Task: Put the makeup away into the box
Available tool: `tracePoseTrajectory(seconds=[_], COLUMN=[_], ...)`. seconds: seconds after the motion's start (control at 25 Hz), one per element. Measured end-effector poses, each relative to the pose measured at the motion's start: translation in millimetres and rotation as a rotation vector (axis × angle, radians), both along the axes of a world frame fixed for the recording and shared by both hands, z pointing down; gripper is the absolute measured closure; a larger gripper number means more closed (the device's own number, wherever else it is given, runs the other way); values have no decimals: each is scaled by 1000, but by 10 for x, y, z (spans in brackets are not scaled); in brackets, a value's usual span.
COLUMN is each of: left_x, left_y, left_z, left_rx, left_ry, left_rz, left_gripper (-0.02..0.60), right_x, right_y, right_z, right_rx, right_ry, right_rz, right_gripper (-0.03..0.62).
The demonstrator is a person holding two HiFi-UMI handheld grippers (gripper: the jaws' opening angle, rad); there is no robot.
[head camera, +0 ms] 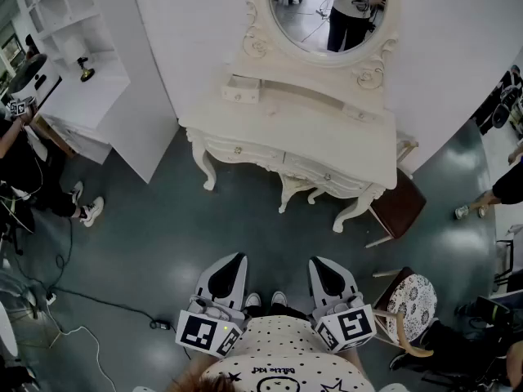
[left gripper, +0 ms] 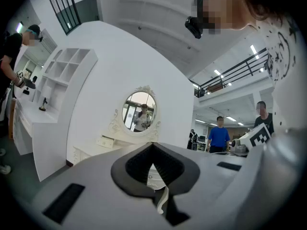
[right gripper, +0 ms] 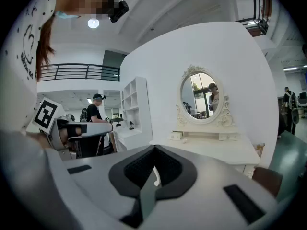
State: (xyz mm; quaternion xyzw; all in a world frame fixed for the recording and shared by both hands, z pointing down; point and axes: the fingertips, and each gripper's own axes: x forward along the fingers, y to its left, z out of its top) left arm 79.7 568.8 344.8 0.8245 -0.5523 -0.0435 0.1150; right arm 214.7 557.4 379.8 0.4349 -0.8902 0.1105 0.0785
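L gripper (head camera: 235,258) and R gripper (head camera: 320,261): both clenched, jaws tip to tip, nothing between them. You hold them side by side, close to your body, over the floor and well apart from the dressing table (head camera: 327,133). The small white box (head camera: 241,88) sits on the tabletop, below-left of the oval mirror (head camera: 327,11). At this range the makeup is too small to tell.

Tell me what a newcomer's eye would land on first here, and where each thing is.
The ornate white dressing table with its oval mirror stands against the wall at the top centre of the head view, with a brown stool at its right end. At the bottom, close to the person's body, the left gripper and the right gripper point toward the table, both shut and empty.
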Motion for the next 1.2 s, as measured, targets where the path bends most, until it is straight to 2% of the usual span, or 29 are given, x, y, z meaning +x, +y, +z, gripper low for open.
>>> tracePoseTrajectory(seconds=[0.36, 0.72, 0.96, 1.2], left_x=[-295, -523, -631, -610], left_y=[-100, -372, -975, -1912], left_z=[48, 241, 338, 329], left_rx=[-5, -48, -70, -56], left_ry=[3, 0, 1, 12], left_rz=[-5, -15, -35, -61], left_gripper=[586, 586, 586, 586], right_x=[-268, -502, -596, -595], right_y=[-100, -376, -980, -1989], right_z=[57, 193, 308, 241], right_rx=[-8, -35, -65, -36], right_ry=[13, -42, -40, -30], right_rz=[2, 15, 4, -25], right_gripper=[588, 588, 588, 588])
